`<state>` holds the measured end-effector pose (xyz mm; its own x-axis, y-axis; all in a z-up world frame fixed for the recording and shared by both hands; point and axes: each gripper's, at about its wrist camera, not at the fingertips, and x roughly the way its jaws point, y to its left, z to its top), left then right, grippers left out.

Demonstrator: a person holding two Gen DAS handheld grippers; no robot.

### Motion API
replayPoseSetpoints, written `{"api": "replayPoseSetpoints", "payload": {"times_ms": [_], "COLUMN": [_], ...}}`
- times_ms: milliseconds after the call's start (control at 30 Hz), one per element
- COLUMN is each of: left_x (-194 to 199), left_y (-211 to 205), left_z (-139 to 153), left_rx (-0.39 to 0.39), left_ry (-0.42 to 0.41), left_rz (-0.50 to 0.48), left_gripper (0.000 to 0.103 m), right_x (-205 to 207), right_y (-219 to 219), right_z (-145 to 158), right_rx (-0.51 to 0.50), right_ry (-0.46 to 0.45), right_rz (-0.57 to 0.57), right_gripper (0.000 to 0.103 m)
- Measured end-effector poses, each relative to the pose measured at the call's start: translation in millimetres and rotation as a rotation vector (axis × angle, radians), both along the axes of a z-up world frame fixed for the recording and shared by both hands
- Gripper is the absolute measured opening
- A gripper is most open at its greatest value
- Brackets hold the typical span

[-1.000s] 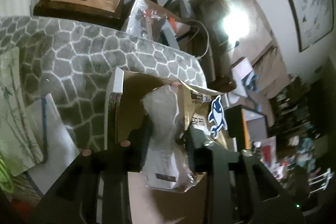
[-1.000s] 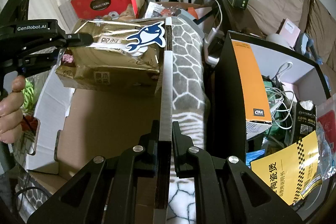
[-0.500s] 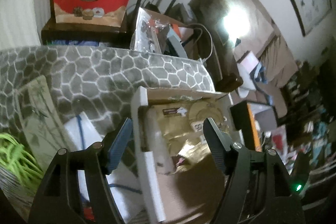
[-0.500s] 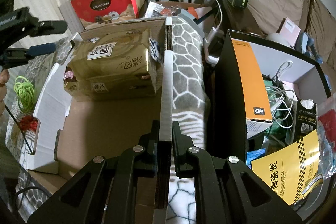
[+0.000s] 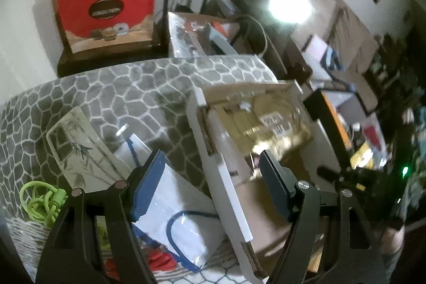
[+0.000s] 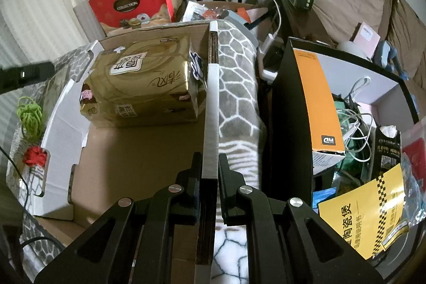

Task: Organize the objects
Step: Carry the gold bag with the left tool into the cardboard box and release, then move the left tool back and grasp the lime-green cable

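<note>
- Done: gold foil tissue pack lies inside open cardboard box.
- Left tongs opening, empty; right tongs clamp the box wall.
- Left: green cord, white bag outside.

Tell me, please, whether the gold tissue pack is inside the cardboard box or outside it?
Inside. The gold tissue pack lies on the floor of the cardboard box, against its far wall, with no gripper touching it.

Glossy gold film wraps the tissue pack; the open box is matt brown corrugated cardboard, white outside. Soft grey cloth with white hexagon lines. Matt black plastic tongs, silvery screws.
</note>
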<state>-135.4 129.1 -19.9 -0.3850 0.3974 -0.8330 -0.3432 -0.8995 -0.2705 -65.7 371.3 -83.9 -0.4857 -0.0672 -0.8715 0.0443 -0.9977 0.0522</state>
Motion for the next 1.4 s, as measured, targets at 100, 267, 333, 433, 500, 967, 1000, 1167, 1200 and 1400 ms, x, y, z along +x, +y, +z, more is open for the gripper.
{"api": "replayPoseSetpoints", "payload": {"times_ms": [100, 267, 333, 433, 500, 967, 1000, 1167, 1200, 1400], "left_x": [7, 12, 10, 6, 2, 7, 9, 13, 13, 15], "left_y": [15, 37, 44, 50, 51, -8, -17, -75, -86, -148], "left_z": [-4, -16, -23, -32, -36, -1, 4, 17, 16, 0], "left_rx": [-0.055, -0.130, -0.168, -0.210, -0.229, -0.098, -0.092, -0.111, -0.121, -0.159], "left_ry": [0.018, 0.017, 0.014, 0.009, 0.010, 0.017, 0.025, 0.044, 0.040, 0.008], "left_rz": [-0.038, -0.071, -0.061, -0.049, -0.036, -0.002, 0.004, 0.086, 0.107, 0.228], "left_gripper": [0.070, 0.071, 0.071, 0.071, 0.071, 0.073, 0.074, 0.080, 0.080, 0.080], "right_x": [0, 1, 1, 0, 1, 1, 1, 1, 1, 0], "right_y": [1, 1, 1, 1, 0, 1, 1, 0, 0, 0], "right_z": [0, 0, 0, 0, 0, 0, 0, 0, 0, 2], "right_rx": [0.002, 0.002, 0.005, -0.001, 0.000, -0.004, -0.004, -0.004, -0.003, -0.005], "right_ry": [-0.002, -0.003, -0.003, -0.004, -0.004, -0.003, -0.002, -0.001, -0.001, 0.000], "right_rz": [0.001, 0.000, 0.002, 0.001, 0.001, 0.001, 0.001, -0.001, -0.001, -0.002], "right_gripper": [0.010, 0.010, 0.010, 0.010, 0.010, 0.010, 0.010, 0.010, 0.010, 0.010]}}
